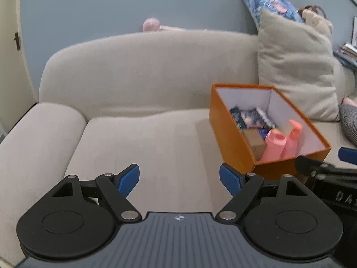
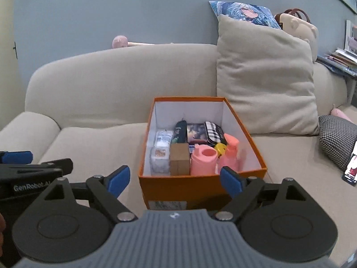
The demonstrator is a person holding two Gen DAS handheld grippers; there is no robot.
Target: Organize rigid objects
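An orange box (image 2: 202,186) sits on the seat of a beige sofa (image 1: 145,138), open at the top, with a white lining inside. It is packed with small things: two pink bottles (image 2: 204,159) stand side by side against the near wall, a brown wooden block (image 2: 179,160) stands just to their left, and a clear plastic case (image 2: 159,158) is next to that at the left wall. Behind them lie a dark pouch (image 2: 181,129), a black-and-white checked pouch (image 2: 214,131) and a yellow item (image 2: 221,148) tucked between the checked pouch and the taller bottle. The left gripper (image 1: 179,179) hangs over the bare sofa cushion to the left of the box, its blue-padded jaws spread wide with nothing between them. The right gripper (image 2: 174,181) faces the near end of the box, jaws likewise wide apart and holding nothing; the box front shows in the gap between them. Each gripper appears at the edge of the other's view, so the two are close side by side. A large beige pillow (image 2: 267,82) leans on the sofa back just right of the box, with a printed blue cushion (image 2: 243,13) behind it. A grey checked cushion (image 2: 337,140) lies further right on the seat, well apart from the box
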